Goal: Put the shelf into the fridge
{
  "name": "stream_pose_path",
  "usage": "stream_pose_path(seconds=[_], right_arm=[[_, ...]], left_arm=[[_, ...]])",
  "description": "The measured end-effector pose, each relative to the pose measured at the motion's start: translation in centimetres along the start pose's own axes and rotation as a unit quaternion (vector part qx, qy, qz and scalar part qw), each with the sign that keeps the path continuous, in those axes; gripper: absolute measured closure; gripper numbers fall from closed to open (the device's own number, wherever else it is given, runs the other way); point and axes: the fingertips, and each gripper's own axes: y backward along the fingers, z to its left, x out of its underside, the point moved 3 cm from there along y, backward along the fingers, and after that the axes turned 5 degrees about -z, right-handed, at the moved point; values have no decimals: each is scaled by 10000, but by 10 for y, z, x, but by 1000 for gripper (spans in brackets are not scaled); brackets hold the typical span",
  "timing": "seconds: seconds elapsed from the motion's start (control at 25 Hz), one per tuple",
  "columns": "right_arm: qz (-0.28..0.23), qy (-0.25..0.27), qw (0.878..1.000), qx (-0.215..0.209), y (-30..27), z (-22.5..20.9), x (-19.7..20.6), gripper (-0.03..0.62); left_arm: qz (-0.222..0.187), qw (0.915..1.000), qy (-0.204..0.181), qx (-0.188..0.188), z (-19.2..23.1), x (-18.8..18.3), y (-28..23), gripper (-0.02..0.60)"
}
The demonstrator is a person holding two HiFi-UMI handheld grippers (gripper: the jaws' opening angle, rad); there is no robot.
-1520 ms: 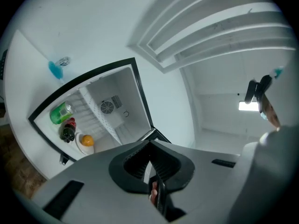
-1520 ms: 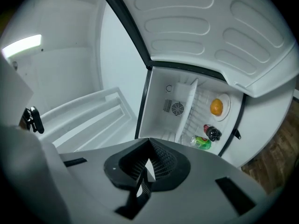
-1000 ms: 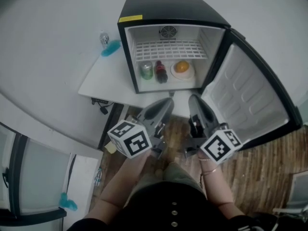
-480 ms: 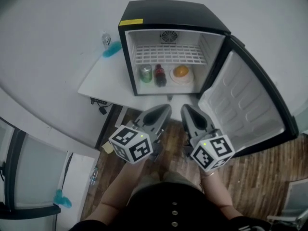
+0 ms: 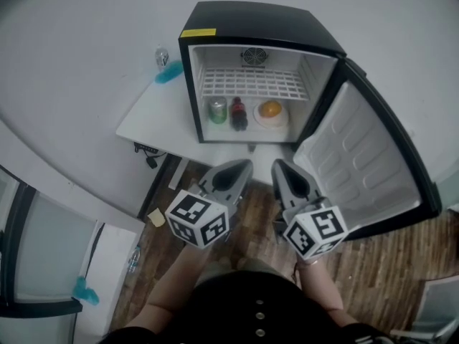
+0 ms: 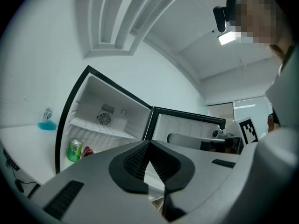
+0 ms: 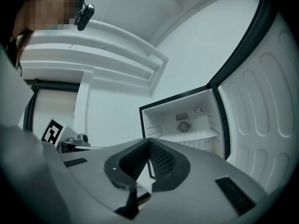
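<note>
Nearest, the left gripper (image 5: 246,164) and right gripper (image 5: 277,165) hover side by side before the open fridge (image 5: 258,21), jaws closed on nothing. A careless swing could knock the fridge door (image 5: 362,160) near the right gripper. Farther in, well apart from both, the wire shelf (image 5: 251,83) sits inside the fridge above a can (image 5: 218,110); poorly seated, it could drop.

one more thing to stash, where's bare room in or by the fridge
The wire shelf looks bare wall to wall. Below it is crowded: can, dark bottle and plate sit side by side. The table left of the fridge is bare in front of the blue thing.
</note>
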Motion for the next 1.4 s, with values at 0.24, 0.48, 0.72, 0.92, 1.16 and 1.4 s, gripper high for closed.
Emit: stream_pose_path(seconds=[0.24, 0.48, 0.72, 0.92, 1.16, 1.4], right_arm=[[60, 113, 9999, 12, -1, -5, 4, 585], [-15, 142, 9999, 48, 0, -8, 3, 585], [11, 103, 9999, 71, 0, -12, 5, 585], [30, 93, 9999, 26, -3, -11, 7, 585], [94, -92, 9999, 36, -5, -13, 15, 585], [150, -126, 9998, 56, -5, -14, 19, 585]], left_arm=[[62, 10000, 46, 59, -5, 4, -5, 574], [75, 9999, 5, 129, -7, 1, -10, 574], [182, 9997, -19, 156, -9, 6, -14, 574], [143, 9998, 63, 80, -6, 8, -15, 574], [223, 9995, 99, 212, -6, 10, -19, 574], [323, 9992, 58, 224, -5, 13, -20, 574]])
